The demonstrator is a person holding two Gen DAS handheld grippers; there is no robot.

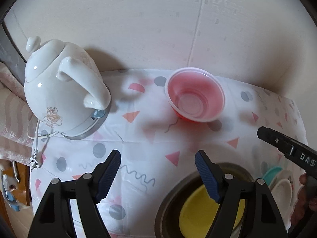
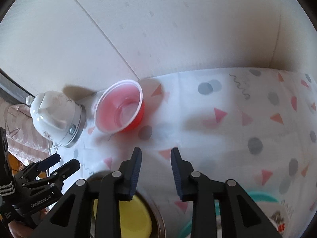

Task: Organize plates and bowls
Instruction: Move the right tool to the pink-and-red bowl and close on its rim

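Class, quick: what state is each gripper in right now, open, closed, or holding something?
Left gripper: open, nothing between its blue ribbed pads.
Right gripper: open with a narrower gap, holding nothing.

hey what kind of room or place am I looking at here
Probably a home kitchen or dining corner: a white electric kettle on its base, a red plastic bowl on a patterned tablecloth, and a yellow dish in a metal basin against a papered wall.

Cream patterned wall (image 1: 138, 19) behind table w/ white shape-print cloth (image 1: 138, 142).
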